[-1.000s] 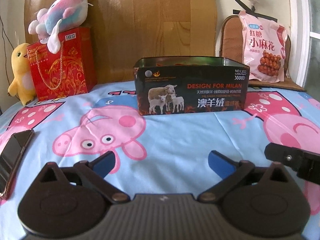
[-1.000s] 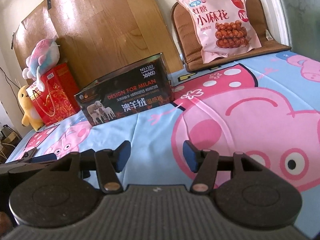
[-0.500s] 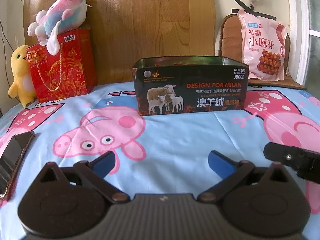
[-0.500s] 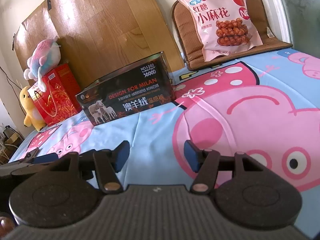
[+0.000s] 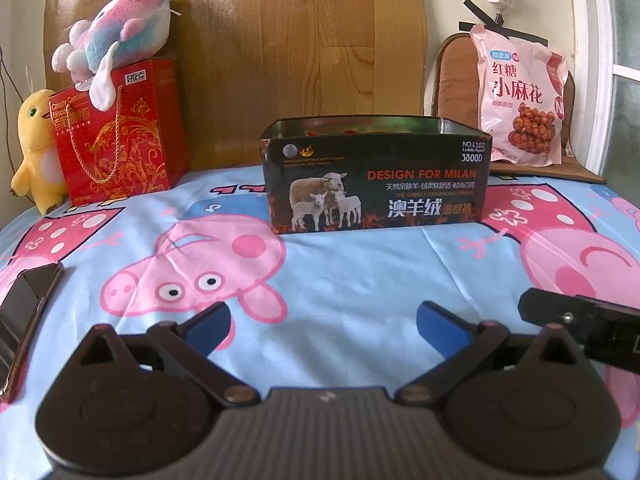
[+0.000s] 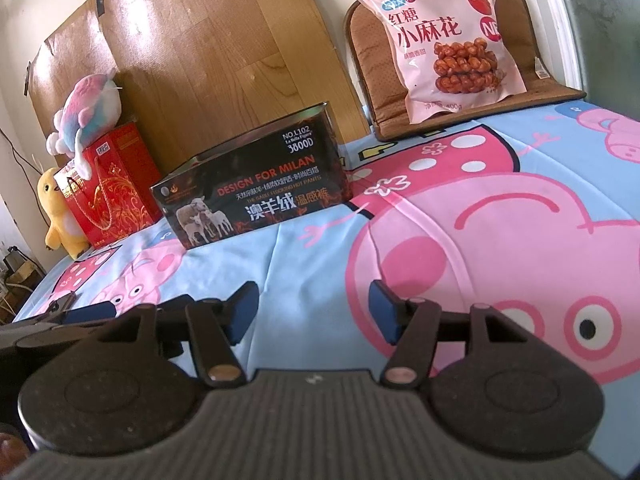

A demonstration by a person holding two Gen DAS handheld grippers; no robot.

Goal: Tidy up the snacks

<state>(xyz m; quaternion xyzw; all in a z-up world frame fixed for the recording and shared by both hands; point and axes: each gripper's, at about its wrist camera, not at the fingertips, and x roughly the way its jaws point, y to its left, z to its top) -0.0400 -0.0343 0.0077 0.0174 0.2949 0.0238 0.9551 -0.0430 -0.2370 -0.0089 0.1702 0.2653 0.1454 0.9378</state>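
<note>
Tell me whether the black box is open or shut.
Open. The black box has no lid: the left wrist view shows its rim and inner back wall, with something orange-red just visible inside. How full it is cannot be told.

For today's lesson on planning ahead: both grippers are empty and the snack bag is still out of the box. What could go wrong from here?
1. The pink snack bag leans upright against a chair cushion; a nudge may tip it over.
2. The open black box sits on a soft printed sheet; it could slide or tip if bumped.
3. A phone lies near the left gripper; a sweep might knock it.
</note>
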